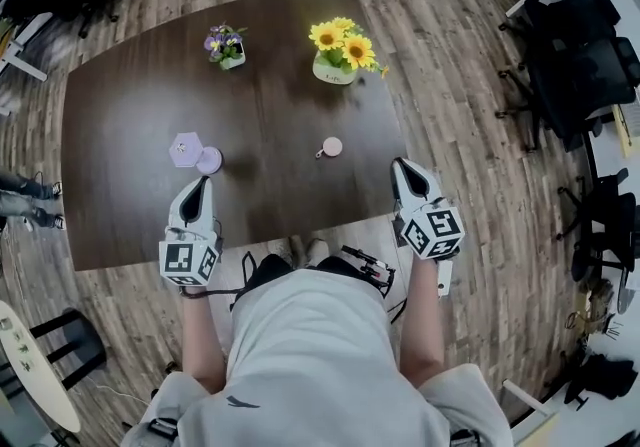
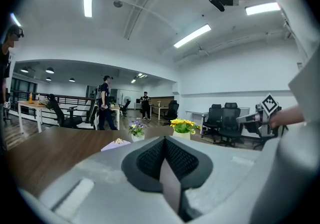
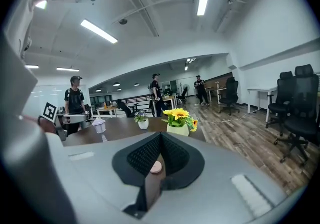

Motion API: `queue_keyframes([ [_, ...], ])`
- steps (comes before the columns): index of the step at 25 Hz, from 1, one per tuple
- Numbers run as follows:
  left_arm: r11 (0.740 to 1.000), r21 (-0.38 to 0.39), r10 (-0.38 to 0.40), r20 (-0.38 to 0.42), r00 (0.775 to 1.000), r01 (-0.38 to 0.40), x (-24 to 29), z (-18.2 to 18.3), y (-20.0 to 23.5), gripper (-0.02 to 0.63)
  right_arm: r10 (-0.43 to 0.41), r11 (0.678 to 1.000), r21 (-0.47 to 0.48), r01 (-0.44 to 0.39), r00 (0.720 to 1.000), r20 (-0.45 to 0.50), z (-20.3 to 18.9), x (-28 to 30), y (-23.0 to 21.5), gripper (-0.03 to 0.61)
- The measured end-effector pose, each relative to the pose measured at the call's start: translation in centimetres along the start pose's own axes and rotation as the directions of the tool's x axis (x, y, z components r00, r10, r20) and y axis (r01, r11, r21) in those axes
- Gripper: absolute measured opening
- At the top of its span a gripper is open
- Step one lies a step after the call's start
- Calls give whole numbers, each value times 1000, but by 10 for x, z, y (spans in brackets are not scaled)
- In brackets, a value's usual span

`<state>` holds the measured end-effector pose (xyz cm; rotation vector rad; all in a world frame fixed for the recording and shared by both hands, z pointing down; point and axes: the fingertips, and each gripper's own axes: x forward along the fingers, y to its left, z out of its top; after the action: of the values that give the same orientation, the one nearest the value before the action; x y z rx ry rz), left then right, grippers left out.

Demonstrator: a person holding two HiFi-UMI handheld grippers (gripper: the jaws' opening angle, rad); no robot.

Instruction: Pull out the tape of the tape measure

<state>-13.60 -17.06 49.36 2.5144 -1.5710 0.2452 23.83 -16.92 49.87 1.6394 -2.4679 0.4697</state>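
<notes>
Currently left gripper [image 1: 199, 182], right gripper [image 1: 404, 166] closed at table [image 1: 270, 85] edge — tape measure [image 1: 331, 147] apart.

Left gripper [image 1: 198, 183]: jaws were closed together, nothing gripped. Right gripper [image 1: 402, 167]: jaws were closed too, empty. Both pointed forward and slightly down, well apart, one on each side of the torso. Left forearm [image 1: 197, 335] and right forearm [image 1: 424, 320] were bare and reached forward.

The left gripper [image 1: 196, 185] and right gripper [image 1: 405, 170] are pale grey with black-lined fingers [image 2: 150, 160] and black-and-white marker cubes [image 1: 189, 262]; the person wears a pale short-sleeved shirt [image 1: 310, 355].
</notes>
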Motion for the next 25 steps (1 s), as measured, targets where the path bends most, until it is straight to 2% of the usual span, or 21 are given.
queue_keyframes([
  [5,999,-15,-35,-7,999,35,6,-7,-5,6,58,998,-14,-59,996,-64,-34,38,9,6],
  [8,999,-21,-47,-14,999,47,5,-10,-8,6,98,994,-27,-104,982,-161,-66,70,12,57],
  [11,999,-32,-36,-19,999,35,3,-12,-4,6,132,987,-52,-154,943,-305,-110,100,14,128],
  [16,999,-35,-12,-27,1000,11,-2,-13,5,6,149,954,-152,-257,851,-503,-167,129,16,222],
  [21,999,-33,12,-42,999,-14,-7,-15,11,6,176,904,-222,-366,791,-586,-180,152,20,257],
  [25,999,-33,26,-51,998,-28,-11,-15,14,6,216,885,-211,-416,766,-605,-183,163,24,272],
])
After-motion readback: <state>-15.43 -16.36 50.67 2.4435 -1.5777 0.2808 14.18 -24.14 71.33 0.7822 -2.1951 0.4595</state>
